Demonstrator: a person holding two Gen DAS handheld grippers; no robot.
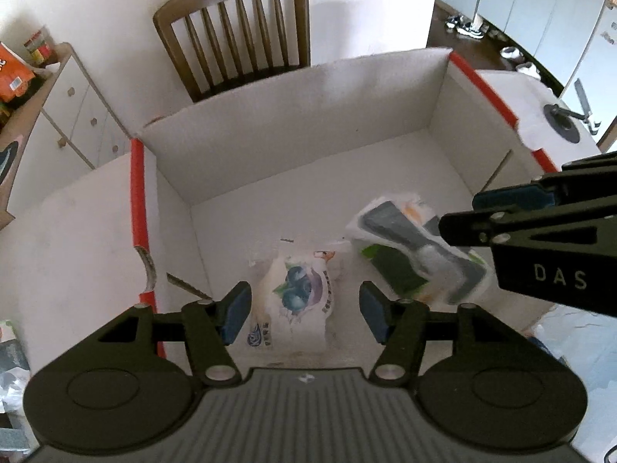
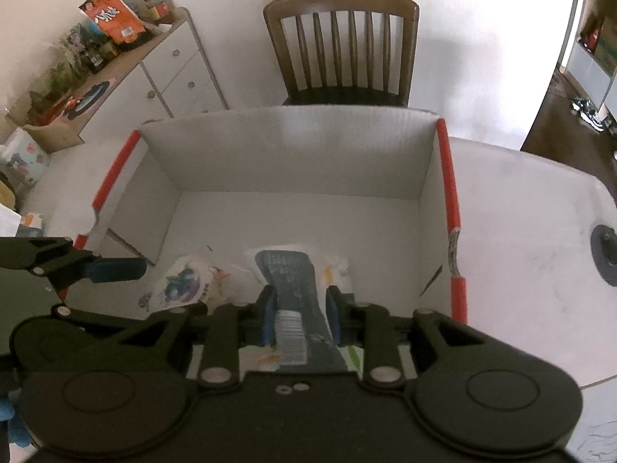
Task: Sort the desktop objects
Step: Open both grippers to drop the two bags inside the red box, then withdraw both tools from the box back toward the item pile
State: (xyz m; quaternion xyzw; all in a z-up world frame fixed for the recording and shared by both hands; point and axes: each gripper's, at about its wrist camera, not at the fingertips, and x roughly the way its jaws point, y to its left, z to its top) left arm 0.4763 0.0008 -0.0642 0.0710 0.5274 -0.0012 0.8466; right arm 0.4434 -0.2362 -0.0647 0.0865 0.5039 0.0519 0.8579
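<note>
A white cardboard box (image 1: 293, 142) with red edges stands on the white table; it also shows in the right wrist view (image 2: 293, 162). A white packet with a blueberry print (image 1: 297, 301) lies on the box floor, also seen in the right wrist view (image 2: 181, 285). My left gripper (image 1: 304, 310) is open and empty just above that packet. My right gripper (image 2: 300, 308) is shut on a white and green packet with a grey panel (image 2: 289, 270), held above the box floor; in the left wrist view this packet (image 1: 416, 250) hangs from the right gripper (image 1: 459, 216).
A brown wooden chair (image 1: 239, 31) stands behind the box. A white cabinet (image 2: 169, 69) with snack bags on top is at the left. A dark round stand base (image 1: 563, 123) sits on the table right of the box. Loose items lie at the table's left edge.
</note>
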